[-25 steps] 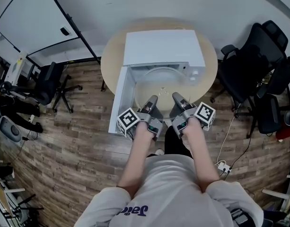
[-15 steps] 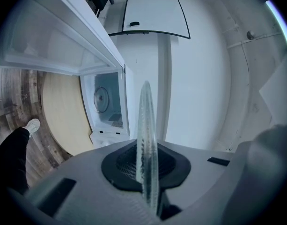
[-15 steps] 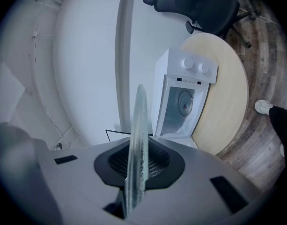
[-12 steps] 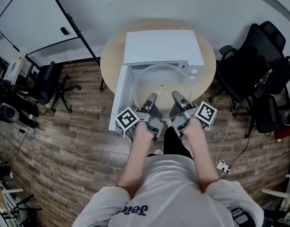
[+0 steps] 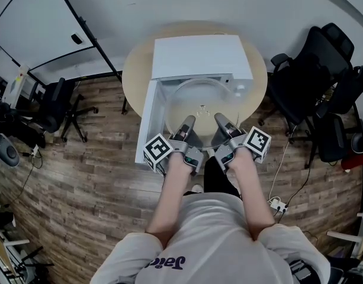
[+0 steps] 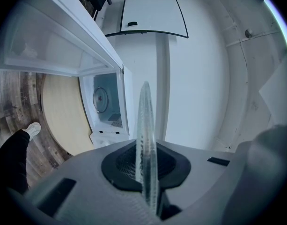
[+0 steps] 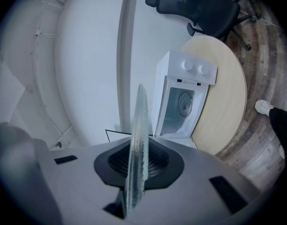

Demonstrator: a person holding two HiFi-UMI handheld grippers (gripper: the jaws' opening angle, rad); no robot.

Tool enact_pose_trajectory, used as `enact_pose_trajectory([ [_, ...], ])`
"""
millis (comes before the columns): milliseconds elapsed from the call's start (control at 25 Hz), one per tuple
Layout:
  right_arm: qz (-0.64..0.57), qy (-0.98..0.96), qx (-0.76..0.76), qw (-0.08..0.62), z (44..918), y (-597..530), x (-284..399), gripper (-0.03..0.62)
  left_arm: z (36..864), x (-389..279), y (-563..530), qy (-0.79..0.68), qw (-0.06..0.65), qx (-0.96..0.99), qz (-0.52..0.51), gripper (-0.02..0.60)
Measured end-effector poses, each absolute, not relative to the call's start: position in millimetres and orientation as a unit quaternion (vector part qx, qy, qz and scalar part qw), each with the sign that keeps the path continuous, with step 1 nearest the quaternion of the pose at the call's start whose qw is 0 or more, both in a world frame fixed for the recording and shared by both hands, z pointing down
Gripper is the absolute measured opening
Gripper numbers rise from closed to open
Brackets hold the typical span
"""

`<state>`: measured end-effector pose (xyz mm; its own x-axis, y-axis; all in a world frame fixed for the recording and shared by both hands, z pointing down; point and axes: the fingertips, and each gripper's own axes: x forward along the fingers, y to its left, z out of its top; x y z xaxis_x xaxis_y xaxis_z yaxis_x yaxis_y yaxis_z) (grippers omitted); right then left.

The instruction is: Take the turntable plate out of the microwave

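Note:
The clear glass turntable plate hangs level in front of the open white microwave, its far rim still at the cavity mouth. My left gripper is shut on the plate's near-left rim and my right gripper on its near-right rim. In the left gripper view the plate shows edge-on, pinched in the left gripper, with the microwave behind. The right gripper view shows the plate the same way in the right gripper, microwave beyond.
The microwave door swings open to the left over the round wooden table. Black office chairs stand at the right and another chair at the left. A power strip lies on the wood floor.
Both grippers have raised the plate slightly together, then held still over the last half second. Their grip on the rim is unchanged.

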<state>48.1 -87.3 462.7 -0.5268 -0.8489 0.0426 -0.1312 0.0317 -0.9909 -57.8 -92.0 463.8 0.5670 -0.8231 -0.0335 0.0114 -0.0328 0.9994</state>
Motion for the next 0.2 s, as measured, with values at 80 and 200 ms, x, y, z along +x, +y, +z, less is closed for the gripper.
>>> enact_pose_trajectory([
  [80,-0.584,0.649,-0.379,0.306,463.1,-87.3,47.7,0.032,464.1,-58.3,-92.2,-0.319,0.618,0.634,-0.338,0.034],
  [200,-0.584,0.649,-0.382,0.304,463.7,-87.6,46.9,0.032,464.6,-59.6,-93.4,-0.319,0.618,0.634,-0.338,0.032],
])
